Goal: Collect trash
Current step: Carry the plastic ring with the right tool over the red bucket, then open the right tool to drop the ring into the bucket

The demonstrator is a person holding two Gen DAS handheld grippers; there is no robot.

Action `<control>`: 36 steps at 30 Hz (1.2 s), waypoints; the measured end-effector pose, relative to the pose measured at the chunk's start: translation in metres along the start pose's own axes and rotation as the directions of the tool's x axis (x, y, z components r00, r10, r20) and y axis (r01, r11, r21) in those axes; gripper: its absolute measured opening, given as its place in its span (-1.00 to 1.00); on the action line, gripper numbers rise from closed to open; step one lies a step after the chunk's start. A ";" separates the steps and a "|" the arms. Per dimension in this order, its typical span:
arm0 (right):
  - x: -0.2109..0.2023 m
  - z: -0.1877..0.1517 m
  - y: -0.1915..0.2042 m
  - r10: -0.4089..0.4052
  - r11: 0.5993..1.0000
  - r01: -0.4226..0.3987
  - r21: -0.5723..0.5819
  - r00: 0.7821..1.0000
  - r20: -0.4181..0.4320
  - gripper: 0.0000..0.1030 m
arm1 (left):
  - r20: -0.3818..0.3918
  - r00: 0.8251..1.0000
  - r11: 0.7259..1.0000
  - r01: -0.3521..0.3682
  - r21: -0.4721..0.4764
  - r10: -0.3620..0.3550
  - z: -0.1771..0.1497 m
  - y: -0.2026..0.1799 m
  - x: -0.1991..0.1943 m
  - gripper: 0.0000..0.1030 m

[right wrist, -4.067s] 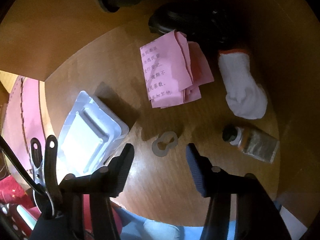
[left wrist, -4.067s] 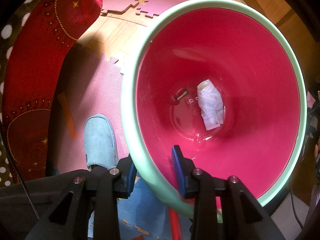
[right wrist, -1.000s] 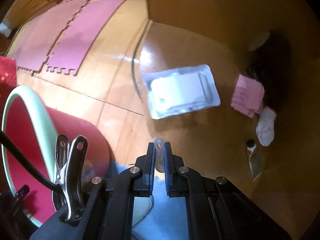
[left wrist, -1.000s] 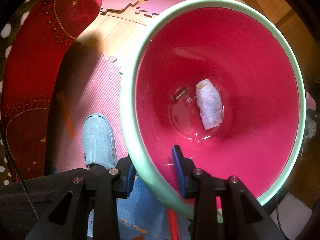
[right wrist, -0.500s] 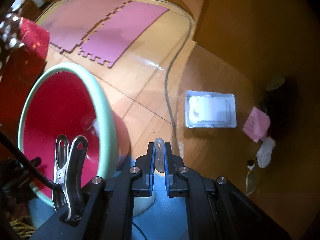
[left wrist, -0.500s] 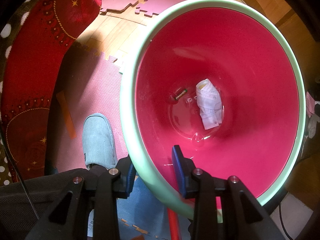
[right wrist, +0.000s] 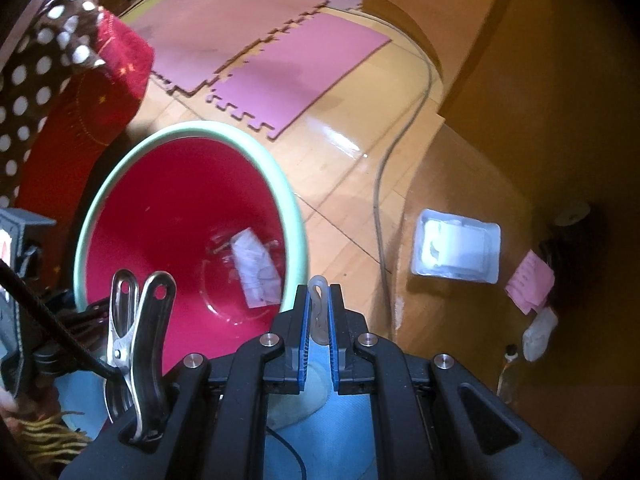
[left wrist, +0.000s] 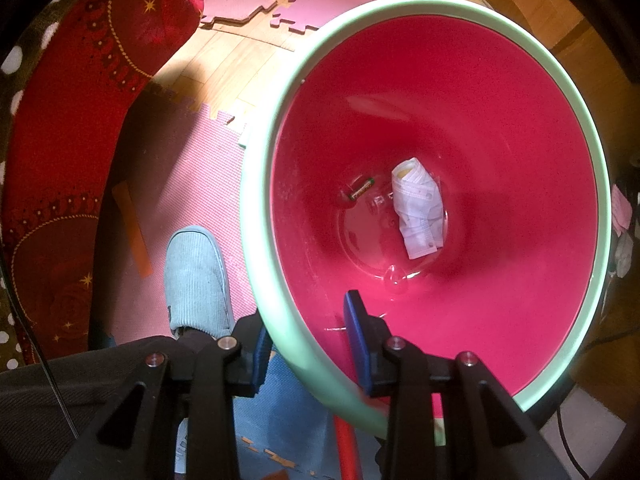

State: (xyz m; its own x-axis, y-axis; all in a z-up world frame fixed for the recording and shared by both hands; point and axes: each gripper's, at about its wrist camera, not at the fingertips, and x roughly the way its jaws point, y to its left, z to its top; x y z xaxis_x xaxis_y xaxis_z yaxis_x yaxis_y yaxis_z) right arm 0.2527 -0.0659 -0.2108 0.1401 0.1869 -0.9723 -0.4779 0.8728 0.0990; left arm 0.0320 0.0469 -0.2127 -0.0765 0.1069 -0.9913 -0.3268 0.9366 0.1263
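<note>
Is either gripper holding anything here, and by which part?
Right gripper pinches a small translucent plastic clip by its lower part; the top loop sticks out. Left gripper clamps the bin by its near rim.

Left tool [left wrist: 306, 346], black arms, blue pads, silver screws; right tool [right wrist: 319, 312] alike; grey corduroy slipper [left wrist: 198, 282]

The bin [right wrist: 298, 216] stands on the floor left of the counter [right wrist: 460, 320]. In the bin lies a crumpled paper [left wrist: 418, 208] with a small battery [left wrist: 362, 189] to its left. On the counter, a plastic tray [right wrist: 456, 251] sits left of folded notes [right wrist: 530, 282].
</note>
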 end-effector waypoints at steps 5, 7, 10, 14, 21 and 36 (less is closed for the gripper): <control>-0.001 0.001 0.019 0.026 0.998 -0.026 -0.052 1.000 -0.003 -0.82 | 0.000 1.000 1.000 0.001 0.000 -0.001 -0.001 -0.001 0.000 -0.34; -0.002 0.001 0.026 0.035 0.997 -0.036 -0.073 0.999 -0.003 -0.82 | 0.000 1.000 1.000 0.001 0.000 -0.001 -0.001 -0.001 0.000 -0.34; -0.002 0.002 0.036 0.052 0.994 -0.052 -0.097 0.999 -0.001 -0.82 | 0.000 1.000 1.000 0.001 0.000 -0.001 0.000 -0.001 0.000 -0.34; 0.000 0.005 0.048 0.066 0.990 -0.066 -0.122 0.998 -0.002 -0.82 | 0.000 1.000 1.000 0.000 -0.001 0.000 -0.001 -0.002 0.000 -0.34; 0.006 0.006 0.065 0.082 0.984 -0.083 -0.155 0.997 -0.013 -0.82 | 0.000 1.000 1.000 0.001 -0.002 -0.001 -0.001 -0.001 0.000 -0.34; 0.014 0.008 0.074 0.091 0.981 -0.094 -0.168 0.995 -0.028 -0.82 | -0.001 1.000 1.000 0.001 -0.002 -0.001 -0.001 -0.001 0.000 -0.34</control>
State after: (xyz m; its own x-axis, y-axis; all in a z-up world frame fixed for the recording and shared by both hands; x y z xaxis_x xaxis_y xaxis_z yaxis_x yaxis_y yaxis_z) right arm 0.2262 0.0049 -0.2149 0.0715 0.2524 -0.9650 -0.6280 0.7630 0.1530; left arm 0.0319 0.0454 -0.2129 -0.0772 0.1054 -0.9914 -0.3288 0.9361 0.1251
